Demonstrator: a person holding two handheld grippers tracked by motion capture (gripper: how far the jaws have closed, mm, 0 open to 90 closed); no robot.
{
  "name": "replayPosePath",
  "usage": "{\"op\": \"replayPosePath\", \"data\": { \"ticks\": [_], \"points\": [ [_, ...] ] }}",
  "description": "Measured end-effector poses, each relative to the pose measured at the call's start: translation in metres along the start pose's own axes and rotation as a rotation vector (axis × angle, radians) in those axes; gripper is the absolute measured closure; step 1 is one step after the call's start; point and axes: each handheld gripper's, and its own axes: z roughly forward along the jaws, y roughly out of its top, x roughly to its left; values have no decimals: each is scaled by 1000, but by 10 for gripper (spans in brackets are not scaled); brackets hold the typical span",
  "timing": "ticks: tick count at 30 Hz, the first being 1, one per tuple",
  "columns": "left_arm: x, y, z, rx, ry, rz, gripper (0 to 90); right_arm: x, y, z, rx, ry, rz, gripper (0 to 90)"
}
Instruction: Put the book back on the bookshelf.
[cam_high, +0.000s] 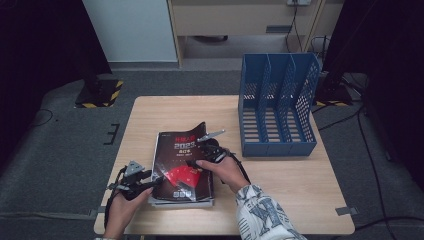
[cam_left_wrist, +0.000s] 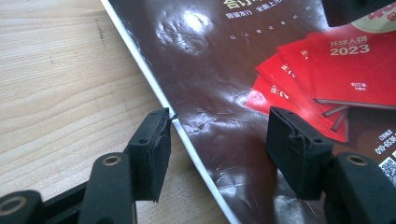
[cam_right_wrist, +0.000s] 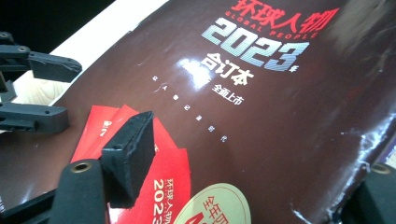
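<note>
High view: dark magazine atop a stack on the desk, top corner curled; blue file rack beside it, slots empty. Left gripper view: left gripper jaws spread astride the cover's edge. Right gripper view: right gripper jaws spread over the cover's edge, nothing pinched. Risk: creasing or tearing the glossy cover.

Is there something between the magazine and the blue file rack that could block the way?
Nothing visible does. The magazine lies at the table's front with both grippers on it, and the blue file rack stands apart at the right rear. Only bare tabletop separates them, and the rack's slots look empty.
</note>
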Motion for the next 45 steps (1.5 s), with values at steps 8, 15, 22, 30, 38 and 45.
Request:
{"op": "replayPosePath", "data": {
  "ticks": [8, 15, 22, 30, 38, 45],
  "points": [
    [1, 0, 0, 2, -5, -5, 397, 6, -1, 5, 18, 21, 12, 415],
    [1, 0, 0, -2, 8, 10, 364, 8, -2, 3, -10, -46, 16, 712],
    [9, 4, -2, -45, 0, -37, 268, 21, 6, -10, -106, -33, -53, 832],
    [11, 7, 2, -85, -49, -61, 241, 33, 8, -28, -219, -15, -145, 860],
    [10, 13, 10, -84, -72, -35, 233, 34, 6, -42, -319, 18, -199, 867],
    [9, 17, 17, -89, -113, -22, 238, 32, 7, -52, -387, 39, -207, 869]
  ]
}}
